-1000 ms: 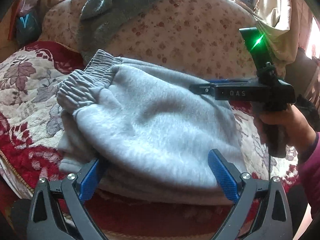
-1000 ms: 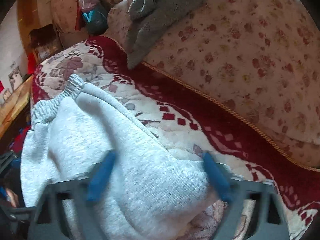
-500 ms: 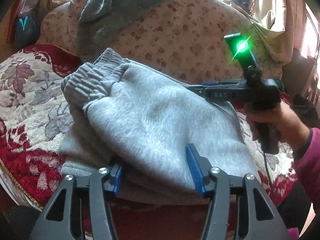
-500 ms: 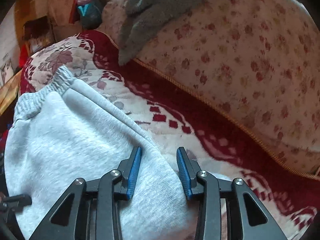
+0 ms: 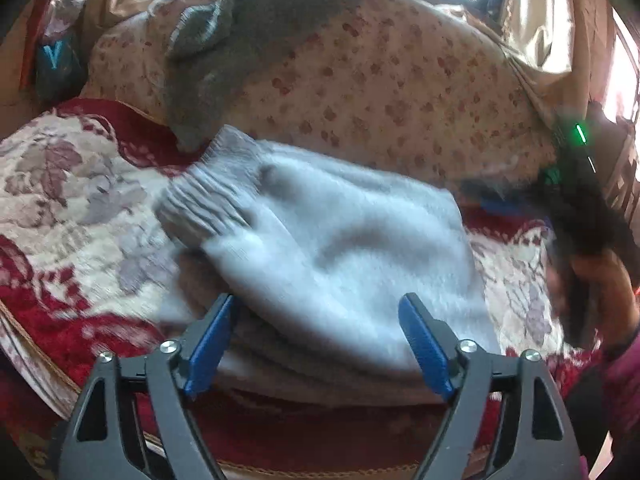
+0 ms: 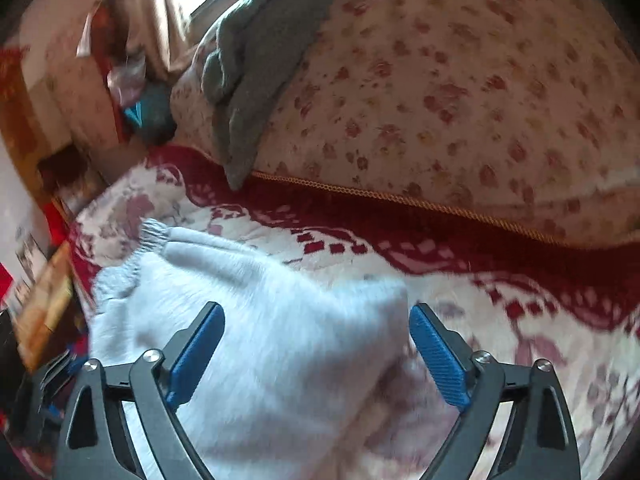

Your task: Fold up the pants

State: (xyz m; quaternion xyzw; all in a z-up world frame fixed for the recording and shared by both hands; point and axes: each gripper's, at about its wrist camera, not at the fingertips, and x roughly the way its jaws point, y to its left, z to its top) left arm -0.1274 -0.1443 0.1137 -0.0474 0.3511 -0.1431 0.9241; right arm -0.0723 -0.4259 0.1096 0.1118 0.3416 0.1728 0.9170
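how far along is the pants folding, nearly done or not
Nearly done, it seems. Done: the grey pants lie in a stacked bundle on the red floral cover, elastic cuff on top. In hand: nothing; the left claw and right claw are both open around the bundle. Left: perhaps squaring the edges.

A red and cream floral cover (image 5: 60,208) lies over the seat, edged with gold cord. Behind it rises a big flowered cushion (image 5: 380,92), pale with small reddish blooms. A grey towel (image 5: 224,60) hangs over its top. Beige curtains (image 5: 552,40) catch window light. A blue packet (image 5: 52,60) sits in the far corner.
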